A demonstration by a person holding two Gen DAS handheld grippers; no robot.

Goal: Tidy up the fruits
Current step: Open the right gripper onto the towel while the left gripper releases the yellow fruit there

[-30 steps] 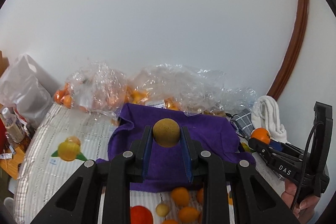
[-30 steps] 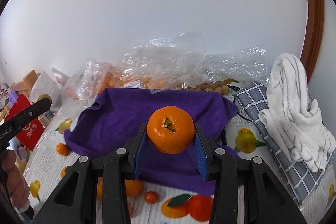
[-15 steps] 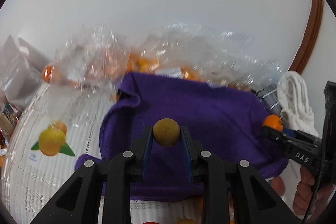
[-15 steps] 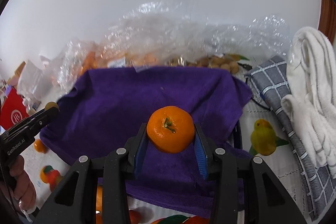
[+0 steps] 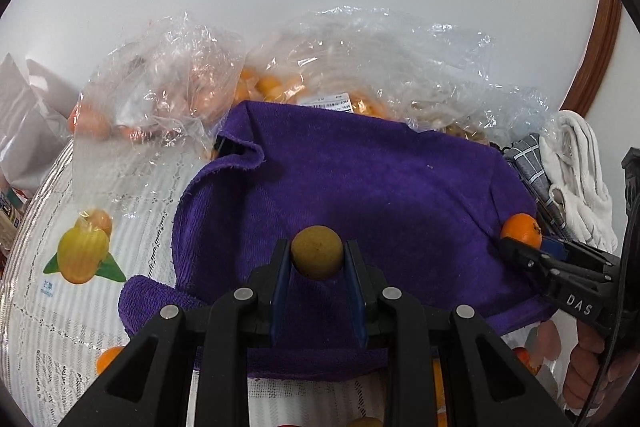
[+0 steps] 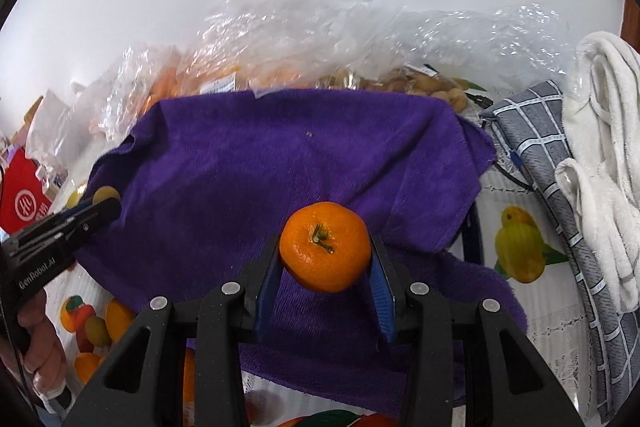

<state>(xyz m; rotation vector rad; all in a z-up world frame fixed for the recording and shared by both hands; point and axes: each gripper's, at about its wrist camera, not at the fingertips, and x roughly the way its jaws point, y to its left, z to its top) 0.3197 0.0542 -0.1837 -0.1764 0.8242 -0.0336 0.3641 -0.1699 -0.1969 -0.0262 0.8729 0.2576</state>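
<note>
While both grippers hang over one purple towel (image 5: 360, 179) | left gripper (image 5: 317, 259) clamps one small brown round fruit (image 5: 317, 257) | right gripper (image 6: 325, 259) clamps one mandarin (image 6: 325, 246) | beyond: three clear plastic bags (image 5: 160, 75) of fruit | right: one white towel (image 6: 604, 147), one grey checked cloth (image 6: 536, 131)

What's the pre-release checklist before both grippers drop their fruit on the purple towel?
1. Left gripper grip on the small brown fruit: ok, pinched between both pads.
2. Right gripper grip on the mandarin: ok, held at its sides, stem facing the camera.
3. Both fruits over the purple towel: ok, towel fills the view behind each.
4. Landing area free of other fruit: ok, no fruit visible on the towel.
5. Gap between the two grippers: ok, each shows at the edge of the other's view, apart.
6. Height above the towel: cannot tell from these views.
</note>
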